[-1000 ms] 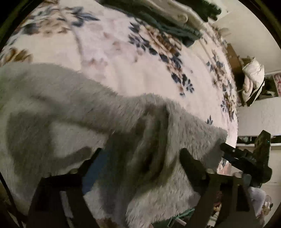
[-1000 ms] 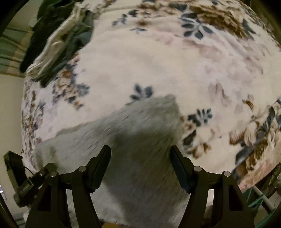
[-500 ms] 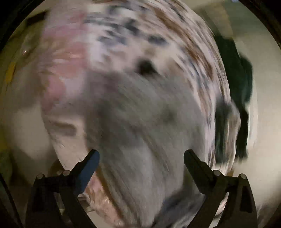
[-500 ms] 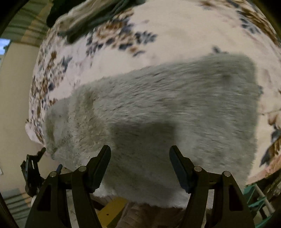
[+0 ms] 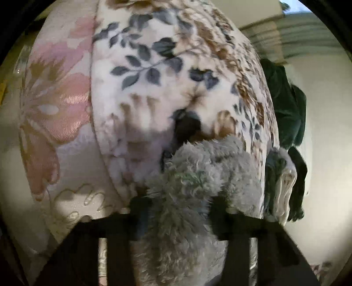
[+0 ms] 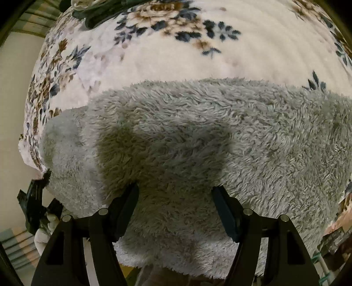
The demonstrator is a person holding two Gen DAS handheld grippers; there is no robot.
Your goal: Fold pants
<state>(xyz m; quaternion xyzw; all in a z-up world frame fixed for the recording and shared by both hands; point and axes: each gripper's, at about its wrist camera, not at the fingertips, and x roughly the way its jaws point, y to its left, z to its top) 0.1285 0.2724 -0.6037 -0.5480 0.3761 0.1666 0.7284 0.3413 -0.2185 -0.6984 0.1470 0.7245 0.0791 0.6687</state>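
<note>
The pants [image 6: 198,143] are grey and fluffy, lying folded across the floral blanket [image 6: 198,50] on the bed, their near edge hanging over the bed's edge. My right gripper [image 6: 175,204] is open just above the near part of the pants, its fingers apart over the fleece. My left gripper [image 5: 176,211] is at the pants' end by the bed edge, with a bunch of grey fleece [image 5: 189,198] filling the gap between its fingers, which stand narrower than before. The left gripper also shows at the far left of the right wrist view [image 6: 35,202].
A pile of dark green and white clothes [image 5: 286,136] lies at the far end of the bed, also at the top left of the right wrist view [image 6: 94,8]. A pink-flowered bedsheet [image 5: 50,114] covers the mattress side. Pale walls stand beyond.
My left gripper swung round to the end of the pants and closed in on a bunch of fleece. My right gripper came lower and closer over the pants, still open.
</note>
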